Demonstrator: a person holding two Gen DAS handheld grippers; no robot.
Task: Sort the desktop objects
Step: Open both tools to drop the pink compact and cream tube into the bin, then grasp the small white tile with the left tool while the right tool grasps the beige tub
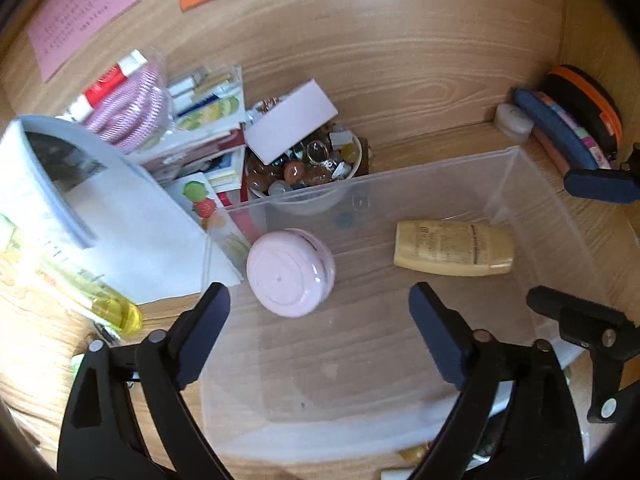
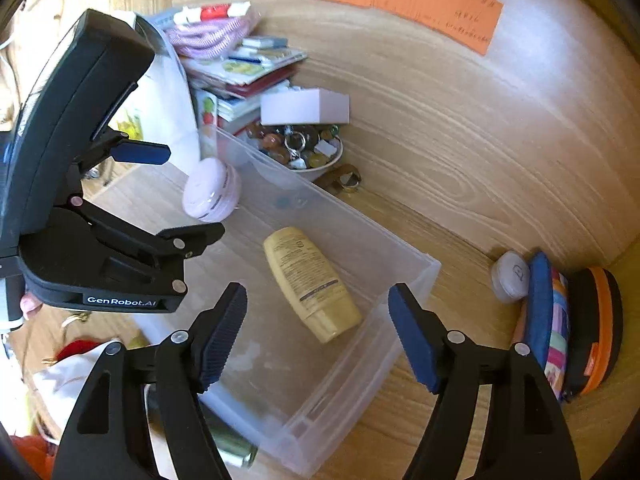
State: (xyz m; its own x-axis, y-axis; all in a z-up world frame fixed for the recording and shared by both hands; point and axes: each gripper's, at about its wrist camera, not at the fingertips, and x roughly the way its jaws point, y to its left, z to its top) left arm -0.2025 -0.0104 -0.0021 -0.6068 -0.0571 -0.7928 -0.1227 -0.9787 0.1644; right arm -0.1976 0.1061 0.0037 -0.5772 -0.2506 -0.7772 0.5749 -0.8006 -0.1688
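Note:
A clear plastic bin (image 1: 440, 168) (image 2: 400, 280) stands on the wooden desk. Inside it lie a cream-yellow lotion bottle (image 1: 454, 249) (image 2: 310, 282) on its side and a round pink jar (image 1: 290, 272) (image 2: 210, 190), tilted at the bin's left end. My left gripper (image 1: 320, 320) is open and empty, hovering over the bin with the pink jar just ahead of its left finger; it also shows in the right wrist view (image 2: 176, 196). My right gripper (image 2: 316, 332) is open and empty above the bin, near the bottle; its fingers (image 1: 600, 186) show at the right edge of the left wrist view.
A bowl of beads and stones (image 1: 308, 172) (image 2: 304, 148) with a white box (image 1: 292, 120) on it stands behind the bin. Books and packets (image 1: 200, 128) are stacked left. A yellow bottle (image 1: 100, 300) lies front left. Pouches (image 2: 568, 328) and a white case (image 2: 510, 276) sit right.

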